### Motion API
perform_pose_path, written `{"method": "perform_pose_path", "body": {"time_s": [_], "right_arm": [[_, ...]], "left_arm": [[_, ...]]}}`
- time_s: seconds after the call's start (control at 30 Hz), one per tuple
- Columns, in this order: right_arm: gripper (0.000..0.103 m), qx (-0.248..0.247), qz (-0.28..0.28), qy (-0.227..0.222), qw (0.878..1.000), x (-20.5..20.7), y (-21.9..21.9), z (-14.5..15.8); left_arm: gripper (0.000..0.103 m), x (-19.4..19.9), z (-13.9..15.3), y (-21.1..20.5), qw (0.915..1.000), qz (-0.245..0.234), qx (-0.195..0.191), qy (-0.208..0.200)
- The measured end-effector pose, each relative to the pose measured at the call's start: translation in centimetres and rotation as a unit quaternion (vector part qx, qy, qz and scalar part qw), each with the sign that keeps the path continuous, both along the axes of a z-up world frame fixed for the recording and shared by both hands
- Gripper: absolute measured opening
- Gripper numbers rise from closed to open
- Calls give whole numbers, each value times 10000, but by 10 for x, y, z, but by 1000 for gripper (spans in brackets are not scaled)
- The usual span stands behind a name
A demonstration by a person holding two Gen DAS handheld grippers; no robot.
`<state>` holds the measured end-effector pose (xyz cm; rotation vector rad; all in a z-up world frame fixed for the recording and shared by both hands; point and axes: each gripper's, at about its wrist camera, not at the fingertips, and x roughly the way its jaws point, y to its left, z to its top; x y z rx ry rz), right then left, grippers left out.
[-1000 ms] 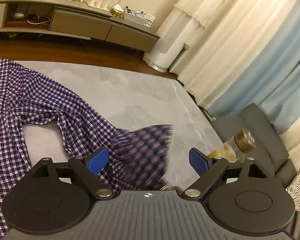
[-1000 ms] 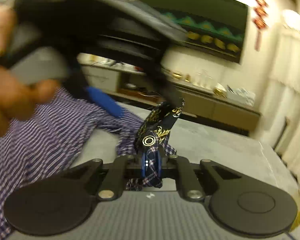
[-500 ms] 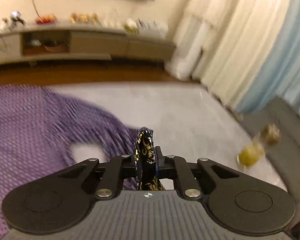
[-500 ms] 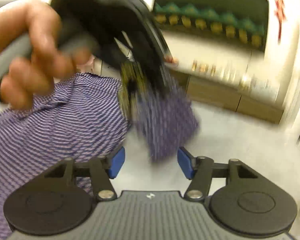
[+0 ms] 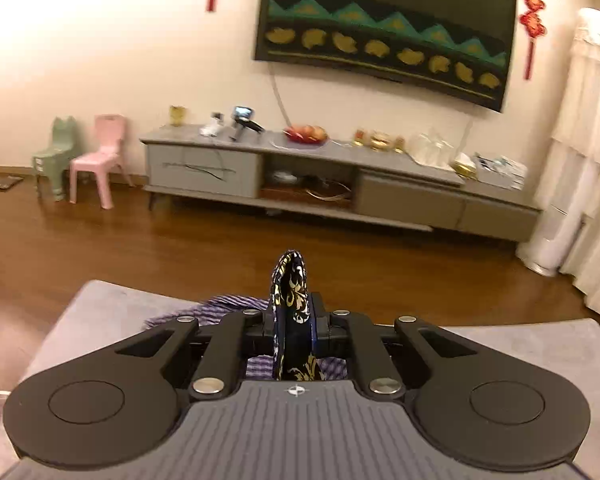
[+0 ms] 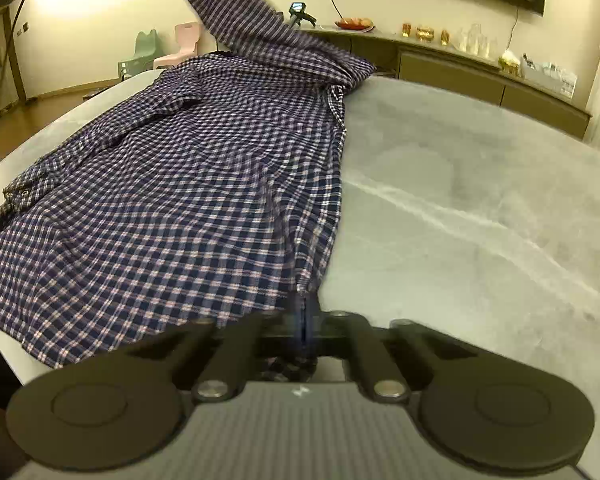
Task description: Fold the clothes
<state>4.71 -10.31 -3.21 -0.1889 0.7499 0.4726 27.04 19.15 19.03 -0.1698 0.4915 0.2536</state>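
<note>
A blue and white checked shirt (image 6: pixel 172 184) lies spread on the grey table (image 6: pixel 480 208), covering its left half. One sleeve (image 6: pixel 236 12) rises off the far end toward the top of the right wrist view. My left gripper (image 5: pixel 294 320) is shut on the sleeve's cuff (image 5: pixel 290 280), whose dark lining with gold pattern sticks up between the fingers, raised above the table. My right gripper (image 6: pixel 304 320) is shut on the shirt's near hem edge at the table surface.
A long grey TV cabinet (image 5: pixel 340 184) with small items stands against the far wall under a wall screen (image 5: pixel 384 28). A pink chair (image 5: pixel 100 156) and a green chair (image 5: pixel 56 156) stand at the left. Curtains (image 5: pixel 588 160) hang at the right. The table's right half (image 6: pixel 500 160) is bare grey.
The left gripper closed on the cuff and lifted it, tilting up toward the wall. The right gripper let go of the cuff, moved down and shut on the shirt's hem.
</note>
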Motion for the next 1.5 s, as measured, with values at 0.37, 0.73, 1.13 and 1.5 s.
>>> {"method": "perform_pose_path", "body": {"time_s": [0.37, 0.73, 1.13, 1.5], "right_arm": [[9, -962, 1317, -1348, 9774, -68, 69, 11], [50, 1759, 756, 119, 9814, -15, -13, 46], [70, 59, 870, -558, 9946, 156, 104, 57], [19, -1548, 751, -859, 9813, 314, 235, -13]], "left_arm": [[12, -53, 11, 75, 9874, 1454, -124, -610], [12, -70, -16, 126, 9879, 1192, -733, -666], [12, -110, -29, 89, 9610, -234, -1915, -1983], [12, -132, -29, 126, 9060, -1019, -2403, -3332]]}}
